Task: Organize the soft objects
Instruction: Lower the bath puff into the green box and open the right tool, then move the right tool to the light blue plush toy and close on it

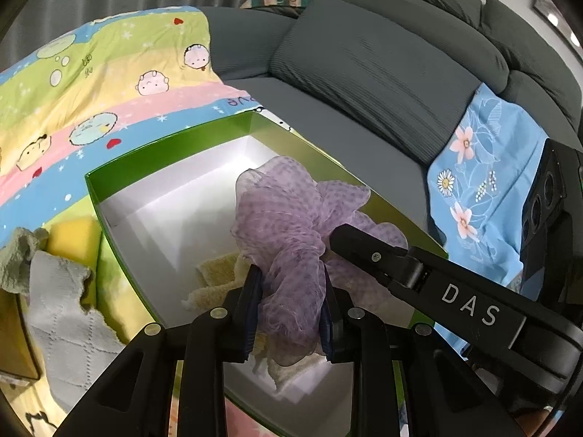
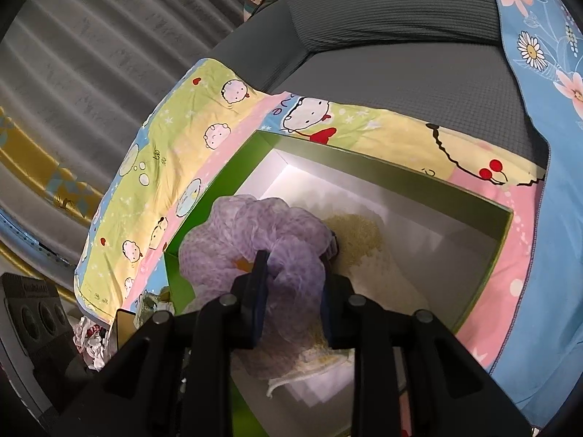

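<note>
Pinching the lilac mesh scarf (image 1: pixel 291 240) from both ends, the two grippers hold it over the open green box (image 1: pixel 175 145). The left hand-held gripper (image 1: pixel 291 302) has its blue-padded jaws nearly closed on a bunched fold of the scarf, the fabric squeezed tight between the pads. The right hand-held gripper (image 2: pixel 293 291) likewise grips a gathered part of the same scarf; its jaws are narrow and clamped on the cloth. In the left wrist view the right gripper's black finger reaches in from the right and bears the white letters "DAS".

The scarf is thin, see-through gauze with a small darker purple dot pattern, crumpled into loose ruffles. It hangs inside the box's rim, above a pale yellow terry towel (image 1: pixel 215 276) that lies on the white floor of the box. The box is rectangular, glossy green outside and along its inner walls, white at the bottom.

The box sits on a cartoon-print sheet (image 1: pixel 91 83) in bands of green, yellow, pink and blue, with round faces, hearts and stars; the letters "ve" can be read on it near the box. Beside the box on the left lie a yellow sponge block (image 1: pixel 73 236), a grey-green cloth (image 1: pixel 18 258) and a white quilted cloth (image 1: pixel 69 313). Behind is a grey ribbed sofa (image 1: pixel 364 65) with a blue floral fabric (image 1: pixel 484 182) draped on it.
</note>
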